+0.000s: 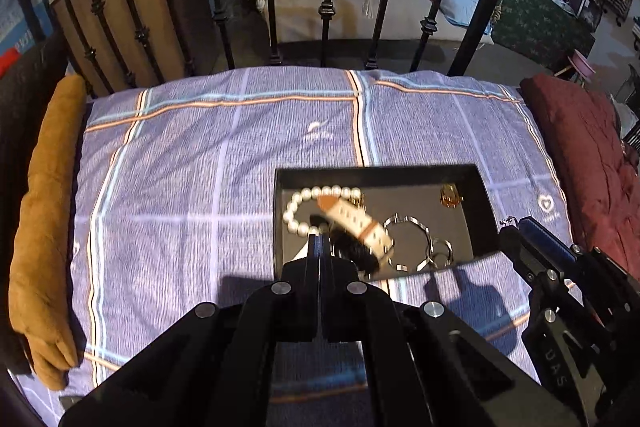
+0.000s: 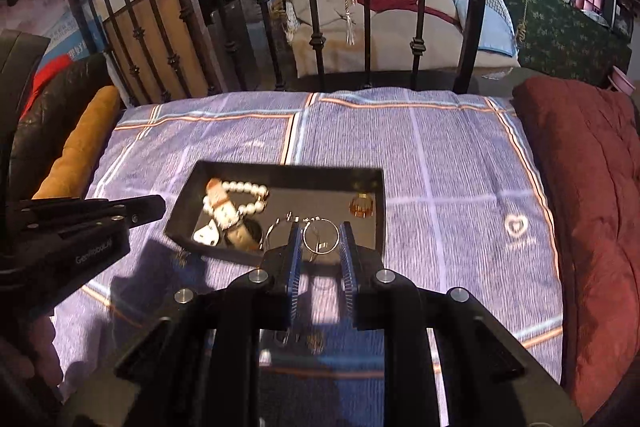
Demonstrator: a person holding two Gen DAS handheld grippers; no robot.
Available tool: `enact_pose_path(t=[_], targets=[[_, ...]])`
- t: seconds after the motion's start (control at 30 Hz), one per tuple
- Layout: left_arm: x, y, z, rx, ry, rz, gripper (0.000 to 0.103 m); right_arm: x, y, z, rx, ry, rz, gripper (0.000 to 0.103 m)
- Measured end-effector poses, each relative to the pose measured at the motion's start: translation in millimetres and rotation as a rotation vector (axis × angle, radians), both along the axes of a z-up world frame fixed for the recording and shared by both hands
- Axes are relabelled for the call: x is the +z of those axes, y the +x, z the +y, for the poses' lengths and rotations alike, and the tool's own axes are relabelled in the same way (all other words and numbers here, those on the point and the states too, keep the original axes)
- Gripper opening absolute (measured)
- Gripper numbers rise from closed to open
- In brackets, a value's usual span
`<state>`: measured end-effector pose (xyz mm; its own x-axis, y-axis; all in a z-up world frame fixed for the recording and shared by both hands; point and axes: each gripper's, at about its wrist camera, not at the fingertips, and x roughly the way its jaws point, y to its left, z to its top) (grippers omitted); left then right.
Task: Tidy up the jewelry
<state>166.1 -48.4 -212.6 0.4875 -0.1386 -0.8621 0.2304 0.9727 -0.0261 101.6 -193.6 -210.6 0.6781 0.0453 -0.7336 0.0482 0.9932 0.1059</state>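
- Black tray (image 1: pixel 476 211) lies on the bed's purple plaid sheet (image 1: pixel 192 187), holding everything I can see of the jewelry.
- Inside it: a pearl bracelet (image 1: pixel 298 209) at the far left, a white strap watch (image 1: pixel 356 223) across it, silver hoops (image 2: pixel 320 235) at the near edge, a small gold piece (image 2: pixel 362 207) at the far right.
- My left gripper (image 1: pixel 320 243) is pressed together; whether it pinches the watch I cannot tell.
- My right gripper (image 2: pixel 320 243) is spread, its blue pads (image 2: pixel 347 259) either side of a hoop, over the tray's near rim.
- Open sheet lies left of and beyond the tray; an iron headboard (image 1: pixel 328 11) bounds the far edge, an orange cushion (image 1: pixel 44 227) the left, a maroon quilt (image 2: pixel 592 207) the right.
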Motion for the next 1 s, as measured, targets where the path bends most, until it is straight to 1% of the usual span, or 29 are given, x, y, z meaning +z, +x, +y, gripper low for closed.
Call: enact_pose_path(t=[0.23,0.27,0.3,0.33,0.37,0.4,0.43,0.5,0.53,0.57,0.63,0.7,0.77,0.83,0.9,1.0], targets=[[-13.1,26.4,-14.3,-0.018,0.029,0.006,0.000,-5.2,31.8,-3.3,0.001,-0.020,0.000,0.020],[-14.8,28.6,-15.2,-0.016,0.029,0.008,0.001,-6.5,34.3,-3.8,0.000,-0.022,0.003,0.021],[-17.1,31.1,-15.5,-0.015,0.028,0.016,0.003,-8.6,37.7,-4.5,0.000,-0.023,0.013,0.026],[-18.8,32.4,-15.3,-0.013,0.026,0.022,0.015,-9.7,38.5,-5.5,-0.001,-0.025,0.014,0.041],[-21.0,34.2,-15.3,-0.005,0.029,0.025,0.037,-10.7,39.4,-6.1,-0.011,-0.035,0.012,0.051],[-21.8,34.8,-14.4,0.004,0.034,0.018,0.047,-11.0,38.9,-6.5,-0.015,-0.040,0.004,0.059],[-20.9,34.3,-13.4,0.008,0.040,0.003,0.055,-11.7,38.9,-7.2,-0.012,-0.039,0.002,0.059],[-16.3,32.0,-9.0,0.020,0.059,-0.025,0.056,-13.6,38.0,-9.2,-0.016,-0.037,0.011,0.059],[-12.8,29.4,-3.4,0.036,0.065,-0.046,0.059,-13.5,36.0,-10.6,-0.020,-0.031,0.012,0.059],[-9.2,25.0,6.3,0.064,0.074,-0.072,0.065,-13.4,32.9,-12.4,-0.025,-0.020,0.016,0.059],[-5.0,12.0,30.5,0.109,0.077,-0.108,0.073,-14.1,22.1,-14.9,-0.031,-0.008,0.027,0.059],[-6.5,0.5,51.9,0.126,0.088,-0.107,0.074,-17.9,8.9,-15.6,-0.037,0.002,0.048,0.059],[-15.3,-11.2,70.3,0.132,0.111,-0.074,0.074,-25.8,-8.2,-15.3,-0.046,0.024,0.083,0.059],[-25.4,-18.9,78.9,0.118,0.103,-0.048,0.074,-34.7,-23.1,-11.6,-0.046,0.028,0.118,0.059],[-38.0,-20.6,78.5,0.093,0.085,-0.007,0.074,-42.8,-33.5,-6.3,-0.040,0.020,0.143,0.059],[-55.0,-14.4,61.5,0.041,0.062,0.033,0.074,-55.8,-43.7,4.0,-0.024,0.010,0.180,0.059]])
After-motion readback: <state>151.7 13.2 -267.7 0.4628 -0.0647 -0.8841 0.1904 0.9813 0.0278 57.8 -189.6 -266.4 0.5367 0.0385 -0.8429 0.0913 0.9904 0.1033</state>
